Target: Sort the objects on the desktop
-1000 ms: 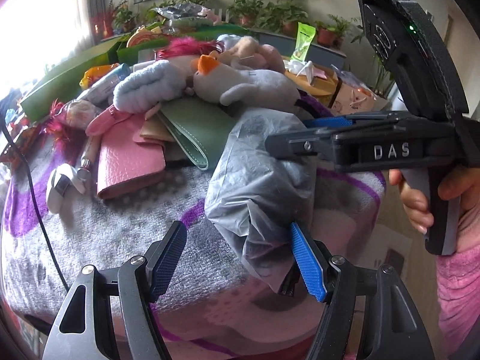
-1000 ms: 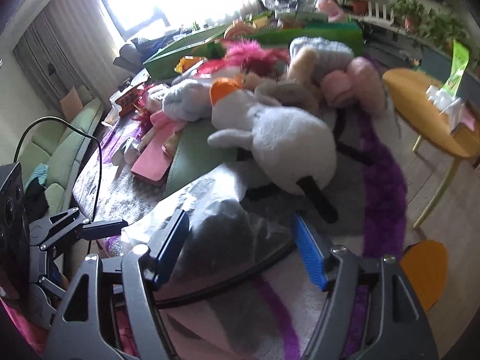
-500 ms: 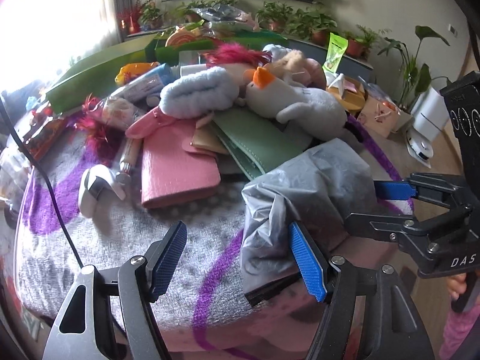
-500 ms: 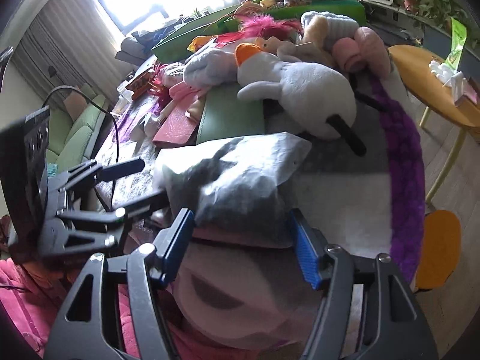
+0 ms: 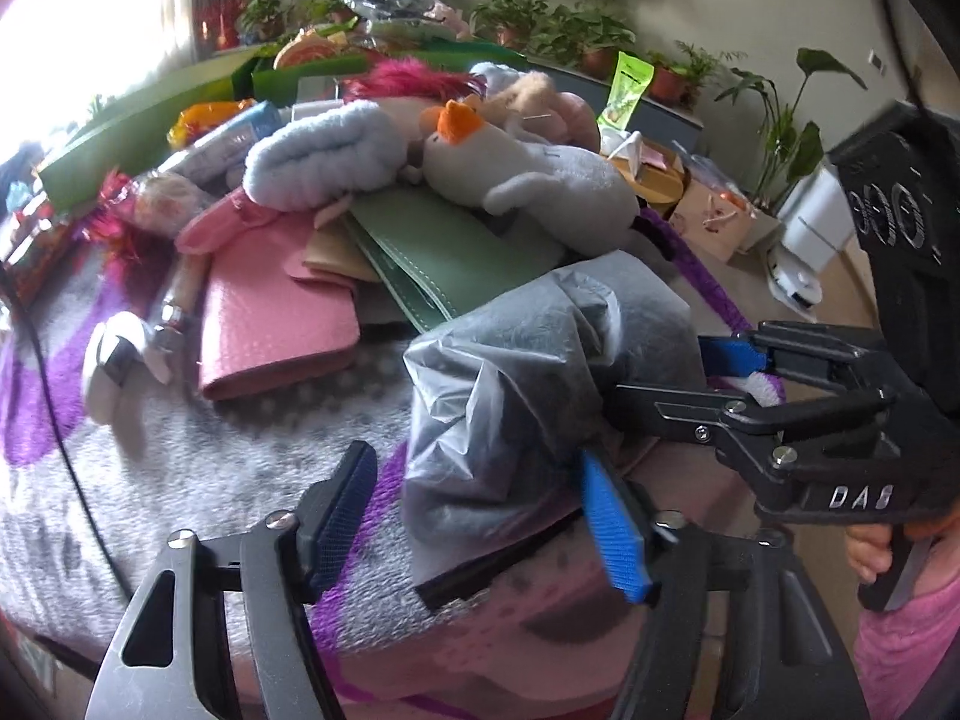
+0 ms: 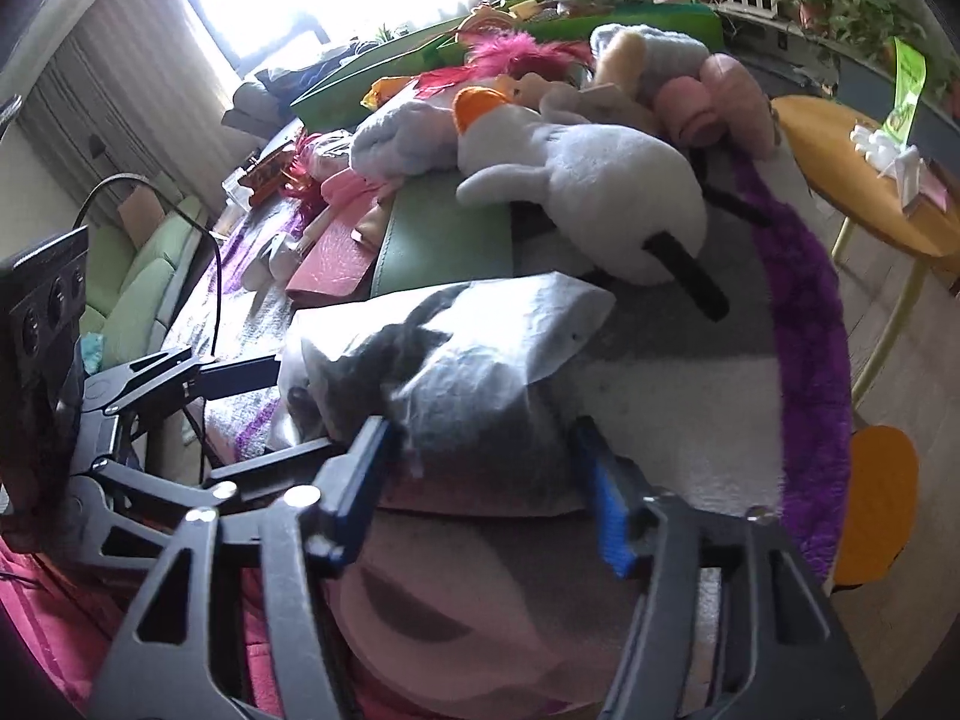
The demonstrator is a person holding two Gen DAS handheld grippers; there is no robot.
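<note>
A crumpled grey translucent plastic bag (image 5: 540,372) lies at the near edge of the desk (image 5: 198,450), lower centre of both frames. The left tongs (image 5: 480,528) are closing, the bag's corner between their blue pads, not pressed. The right tongs (image 6: 486,486) are closing around the bag's near end, pads just beside it.

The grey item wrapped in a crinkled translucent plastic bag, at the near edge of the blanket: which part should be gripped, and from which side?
Probably its near end, approached from the table's near edge. The grey item in the crinkled translucent plastic bag overhangs there, leaving loose film and a thinner end to pinch. Both grippers are closing: the right gripper straddles that end, while the left gripper has only its right finger against the bag. The far end lies beside the green leather wallet.
</note>
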